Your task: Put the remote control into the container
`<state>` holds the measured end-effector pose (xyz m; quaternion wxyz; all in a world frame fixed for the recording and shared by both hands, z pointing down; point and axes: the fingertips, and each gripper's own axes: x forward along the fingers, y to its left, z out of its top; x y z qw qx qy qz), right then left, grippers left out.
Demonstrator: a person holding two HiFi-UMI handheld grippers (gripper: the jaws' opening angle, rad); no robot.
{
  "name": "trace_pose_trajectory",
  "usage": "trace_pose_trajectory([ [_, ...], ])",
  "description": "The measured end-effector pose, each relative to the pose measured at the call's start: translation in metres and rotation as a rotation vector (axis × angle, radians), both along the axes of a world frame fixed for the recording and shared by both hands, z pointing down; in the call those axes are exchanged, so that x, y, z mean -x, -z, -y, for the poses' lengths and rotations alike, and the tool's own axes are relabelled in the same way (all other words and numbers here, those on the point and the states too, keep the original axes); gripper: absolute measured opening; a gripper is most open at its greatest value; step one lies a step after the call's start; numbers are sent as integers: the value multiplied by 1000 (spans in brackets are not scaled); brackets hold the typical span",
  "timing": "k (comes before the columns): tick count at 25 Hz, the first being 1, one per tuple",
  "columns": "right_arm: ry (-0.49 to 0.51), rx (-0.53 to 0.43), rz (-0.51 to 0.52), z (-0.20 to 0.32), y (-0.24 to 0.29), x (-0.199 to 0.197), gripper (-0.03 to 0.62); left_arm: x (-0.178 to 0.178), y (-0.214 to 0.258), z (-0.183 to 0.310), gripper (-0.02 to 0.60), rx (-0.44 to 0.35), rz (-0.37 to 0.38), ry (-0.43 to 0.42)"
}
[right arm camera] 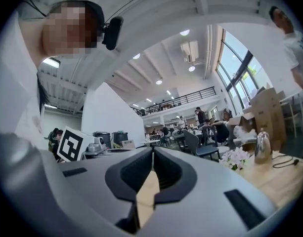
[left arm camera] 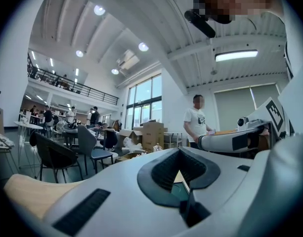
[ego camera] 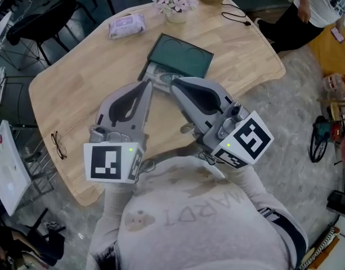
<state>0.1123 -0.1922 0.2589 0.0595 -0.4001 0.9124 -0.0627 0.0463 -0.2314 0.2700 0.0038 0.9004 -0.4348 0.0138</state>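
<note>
Head view: left gripper [ego camera: 147, 84] and right gripper [ego camera: 173, 83] sit mid-frame, tips angled in toward each other, both pointing at the remote control [ego camera: 161, 73].
Remote lies flat on the wooden table [ego camera: 76, 77], right at the lower-left edge of the container [ego camera: 180, 55]. Can't tell if one end is tucked under it.
Container is dark green, flat, rectangular, centre-top of frame.
Right tip overlaps the remote's right end in frame, left tip is just by its left end. Contact w/ remote not confirmable.

Left gripper view: jaws closed tip to tip, nothing pinched. Gap behind the tips shows table plus a bit of green container.
Right gripper view: jaws pressed together, thin slit only, nothing btwn them, bare wood showing thru below.

Also on table: tissue pack [ego camera: 126, 25] upper left, flowers [ego camera: 175, 0] top centre, glasses [ego camera: 58, 145] near left edge, black cable [ego camera: 237, 16] top right.
Person in white tee [ego camera: 321, 4] in upper-right corner, off the table.
</note>
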Motion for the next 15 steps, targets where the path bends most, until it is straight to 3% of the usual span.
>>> trace_pose_trajectory([
  [15, -35, -5, -26, -27, 1, 23, 25, 17, 8, -30, 0, -23, 10, -47],
])
